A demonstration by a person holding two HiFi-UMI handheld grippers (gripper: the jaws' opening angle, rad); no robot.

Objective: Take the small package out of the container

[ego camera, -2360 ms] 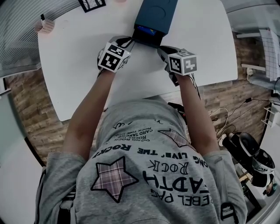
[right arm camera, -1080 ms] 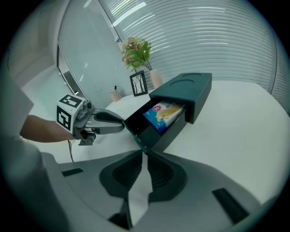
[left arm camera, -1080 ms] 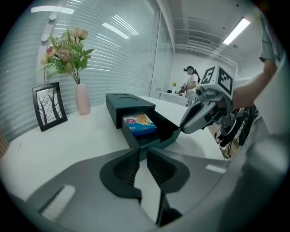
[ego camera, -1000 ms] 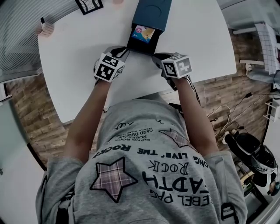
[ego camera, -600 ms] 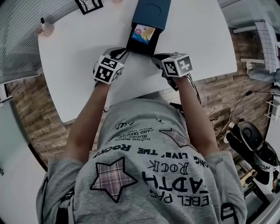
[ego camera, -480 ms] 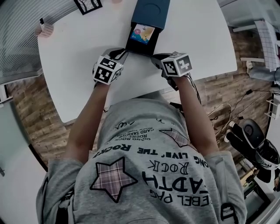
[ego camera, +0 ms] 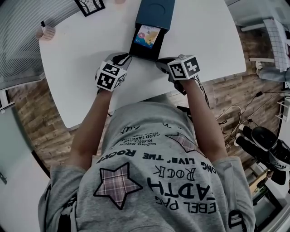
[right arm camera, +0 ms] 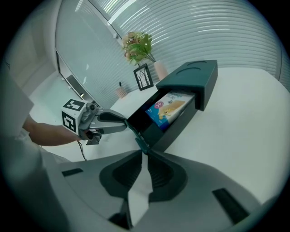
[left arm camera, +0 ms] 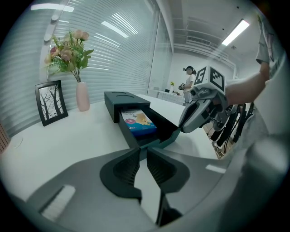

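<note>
A dark teal container point(ego camera: 157, 9) lies on the white table point(ego camera: 81, 68), its drawer point(ego camera: 144, 50) slid out towards me. Inside the drawer lies the small blue and yellow package point(ego camera: 147, 36), also clear in the left gripper view point(left arm camera: 138, 123) and the right gripper view point(right arm camera: 168, 108). My left gripper point(ego camera: 123, 58) is shut on the drawer's front left corner, the thin teal wall pinched between its jaws point(left arm camera: 142, 152). My right gripper point(ego camera: 159, 61) is shut on the front right corner in the same way point(right arm camera: 144, 156). Neither gripper touches the package.
A black picture frame point(ego camera: 89, 5), a pink vase with flowers point(left arm camera: 82, 95) and a small pink pen pot point(ego camera: 45, 31) stand at the table's far left. The near table edge runs just below my grippers. Cables and equipment point(ego camera: 265, 149) lie on the floor at right.
The drawer has slid out of the container towards me, uncovering the package. Both grippers have come back a little with it, each still on its corner.
</note>
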